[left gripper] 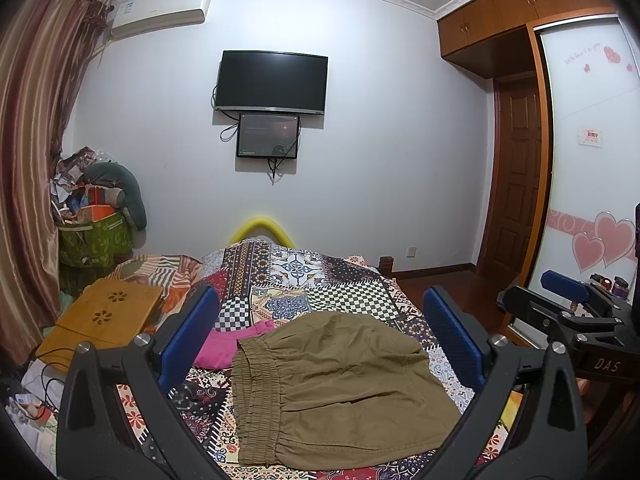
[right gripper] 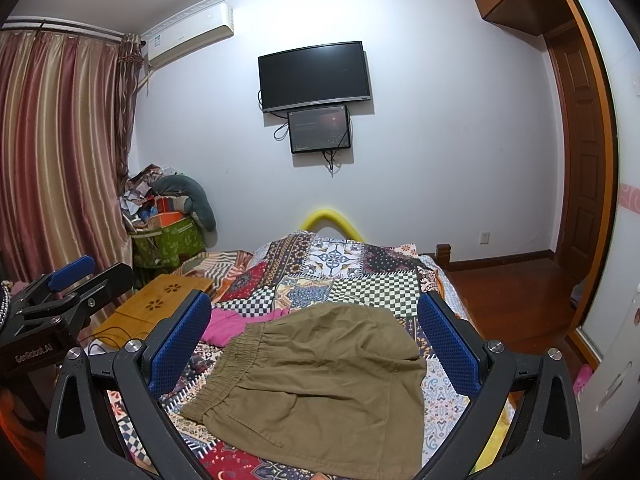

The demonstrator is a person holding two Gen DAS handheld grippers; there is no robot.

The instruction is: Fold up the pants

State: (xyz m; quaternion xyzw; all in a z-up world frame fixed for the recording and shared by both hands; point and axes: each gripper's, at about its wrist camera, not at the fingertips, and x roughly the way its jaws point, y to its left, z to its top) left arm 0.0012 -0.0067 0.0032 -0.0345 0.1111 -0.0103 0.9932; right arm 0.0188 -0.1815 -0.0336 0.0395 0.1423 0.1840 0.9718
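Both tongs, the left gripper [left gripper: 320,340] and right gripper [right gripper: 316,344], gape wide and hold nothing above the folded olive-brown cotton pants [left gripper: 332,388] lying on the patchwork quilt [left gripper: 320,280]. Best to smooth from the waistband at nine o'clock, avoiding the pink garment [left gripper: 228,344] at ten.

I see olive-brown pants [left gripper: 340,384] [right gripper: 320,384] folded into a compact rectangle, lying flat on the bedspread, elastic waistband facing left.

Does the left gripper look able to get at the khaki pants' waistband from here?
Probably yes: the left gripper is open above the khaki pants, with nothing lying over their waistband.
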